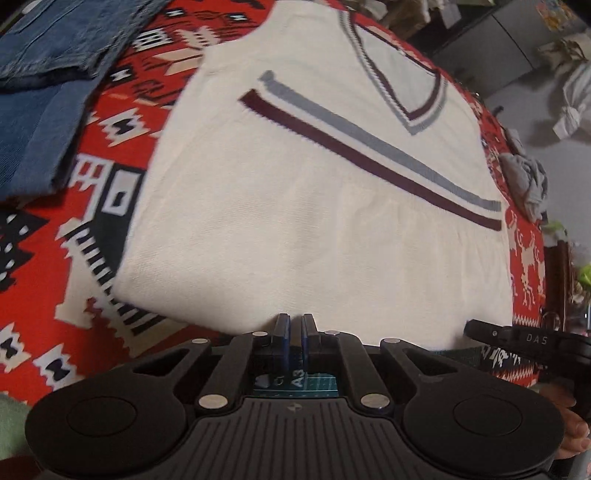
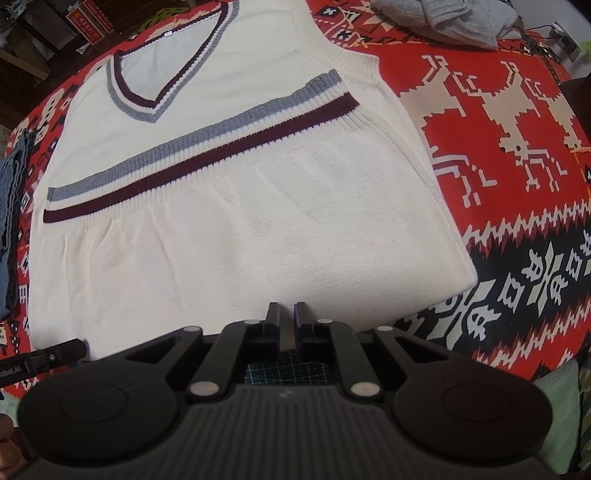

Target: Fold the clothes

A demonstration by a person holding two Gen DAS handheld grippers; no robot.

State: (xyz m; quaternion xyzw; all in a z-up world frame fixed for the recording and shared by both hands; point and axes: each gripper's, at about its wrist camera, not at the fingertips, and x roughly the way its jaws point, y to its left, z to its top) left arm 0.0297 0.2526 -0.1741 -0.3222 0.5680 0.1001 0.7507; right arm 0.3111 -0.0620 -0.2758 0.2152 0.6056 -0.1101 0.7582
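A cream knit vest point(image 1: 295, 206) with maroon and grey-blue stripes and a V-neck lies flat on a red patterned cloth point(image 1: 44, 306). Its bottom hem faces me. My left gripper point(image 1: 295, 319) sits at the hem's middle-left, jaws shut to a thin slit, with no fabric visibly pinched. In the right wrist view the same vest point(image 2: 240, 221) spreads ahead, and my right gripper point(image 2: 286, 308) rests at the hem, shut likewise. A finger of the right gripper's tool point(image 1: 517, 338) shows at the hem's right corner, and the left tool point(image 2: 44, 360) at its left corner.
Folded blue jeans point(image 1: 44, 92) lie left of the vest, also seen edge-on point(image 2: 9, 221). A crumpled grey garment point(image 2: 443, 18) sits at the far right of the cloth. A green cutting mat point(image 1: 295, 382) shows under the grippers. Room clutter lies beyond the table.
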